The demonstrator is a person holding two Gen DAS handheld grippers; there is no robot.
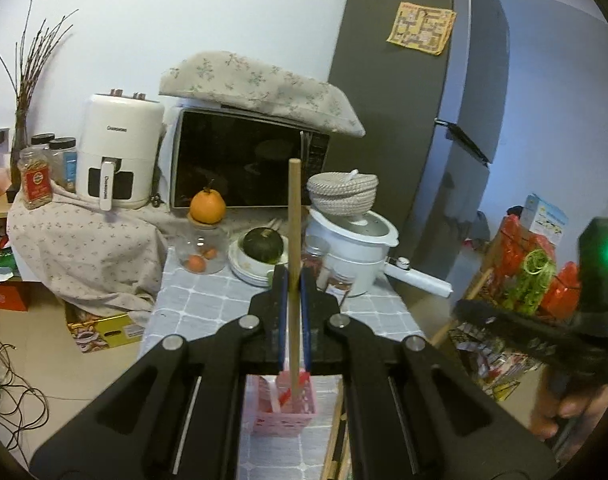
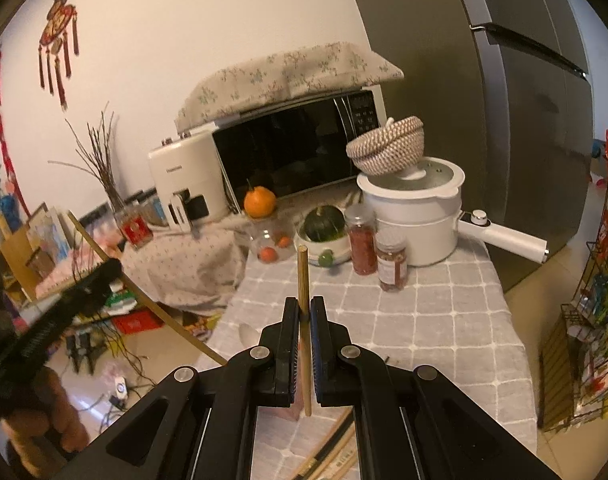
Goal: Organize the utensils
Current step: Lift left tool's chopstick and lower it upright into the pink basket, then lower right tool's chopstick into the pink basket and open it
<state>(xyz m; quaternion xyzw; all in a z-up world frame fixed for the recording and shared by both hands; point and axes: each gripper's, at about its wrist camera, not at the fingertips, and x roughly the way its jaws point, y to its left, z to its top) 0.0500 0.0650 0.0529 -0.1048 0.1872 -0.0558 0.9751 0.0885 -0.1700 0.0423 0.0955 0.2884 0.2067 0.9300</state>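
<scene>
My left gripper (image 1: 293, 276) is shut on a long wooden stick (image 1: 293, 208), which stands upright between the pads. The stick's lower end hangs over a pink basket (image 1: 284, 416) on the grey checked tablecloth (image 1: 208, 304). The basket has something red inside. My right gripper (image 2: 304, 304) is shut on a shorter wooden chopstick (image 2: 303, 276), also held upright above the cloth. Several more chopsticks (image 2: 328, 460) lie at the table's near edge. In the right wrist view, the left gripper (image 2: 108, 270) with its slanting stick shows at the far left.
At the back of the table stand a white pot (image 2: 412, 216) with a woven basket on its lid, two spice jars (image 2: 390, 264), a bowl with a green squash (image 2: 324, 220) and a glass jar topped by an orange (image 1: 207, 206). Behind them are a microwave (image 1: 244, 160) and an air fryer (image 1: 118, 152), with a fridge (image 2: 504, 100) to the right.
</scene>
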